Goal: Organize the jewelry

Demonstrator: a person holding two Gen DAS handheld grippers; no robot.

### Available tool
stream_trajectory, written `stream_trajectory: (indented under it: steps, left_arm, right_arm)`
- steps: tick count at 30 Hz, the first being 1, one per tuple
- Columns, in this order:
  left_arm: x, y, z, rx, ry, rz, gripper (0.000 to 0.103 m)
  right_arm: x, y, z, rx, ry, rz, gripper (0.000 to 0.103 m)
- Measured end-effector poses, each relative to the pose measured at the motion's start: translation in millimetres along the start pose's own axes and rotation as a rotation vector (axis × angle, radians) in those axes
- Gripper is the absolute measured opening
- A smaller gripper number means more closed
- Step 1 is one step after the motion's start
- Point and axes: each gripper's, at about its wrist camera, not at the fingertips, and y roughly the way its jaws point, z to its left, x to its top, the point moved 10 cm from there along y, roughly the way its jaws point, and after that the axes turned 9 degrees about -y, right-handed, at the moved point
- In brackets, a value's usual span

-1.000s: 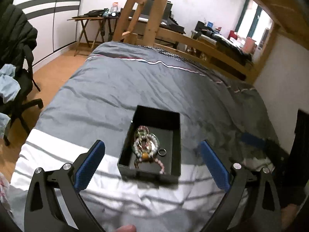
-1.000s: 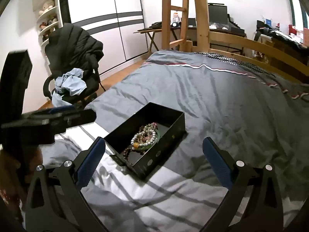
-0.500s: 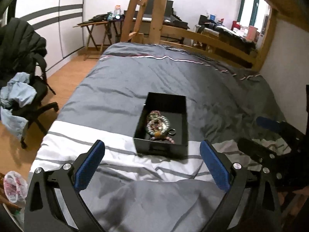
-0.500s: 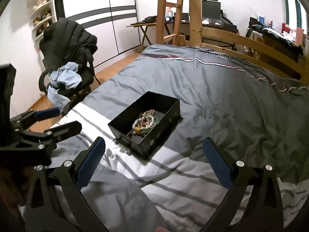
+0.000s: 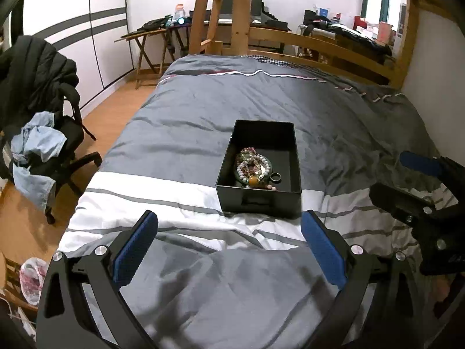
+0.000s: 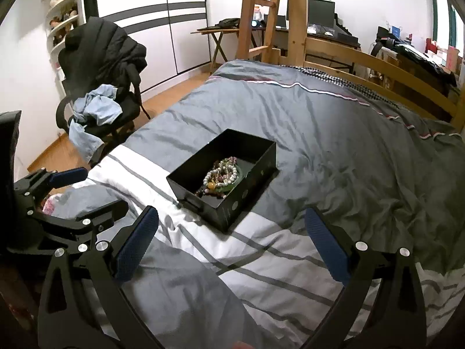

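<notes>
A black open box (image 5: 258, 200) (image 6: 247, 195) sits on the bed's grey and white striped duvet. Inside it lies a tangle of beaded bracelets (image 5: 252, 167) (image 6: 221, 174) and a dark ring (image 5: 275, 177). My left gripper (image 5: 229, 242) hangs open over the duvet, short of the box's near wall, holding nothing. My right gripper (image 6: 231, 240) is open too, empty, near the box's right corner. Each gripper shows in the other's view: the right one (image 5: 418, 180) at the right edge, the left one (image 6: 87, 192) at the left edge.
An office chair (image 6: 101, 87) draped with a black jacket and blue clothes stands left of the bed. A wooden ladder (image 5: 223, 11) and bed rail (image 5: 319, 49) rise at the far end, with desks behind. A wall (image 5: 433, 81) borders the bed's right side.
Both grippers have drawn back and up from the box, which now looks smaller and farther off. The jaws stayed open. The jewellery in the box has not moved.
</notes>
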Motion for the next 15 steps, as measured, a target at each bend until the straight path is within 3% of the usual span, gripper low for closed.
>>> stream_trajectory:
  steps: [15]
  left_arm:
    - [-5.3, 6.5, -5.7, -0.023, 0.017, 0.038, 0.097]
  right_arm:
    - [-6.9, 8.5, 5.7, -0.002, -0.004, 0.024, 0.099]
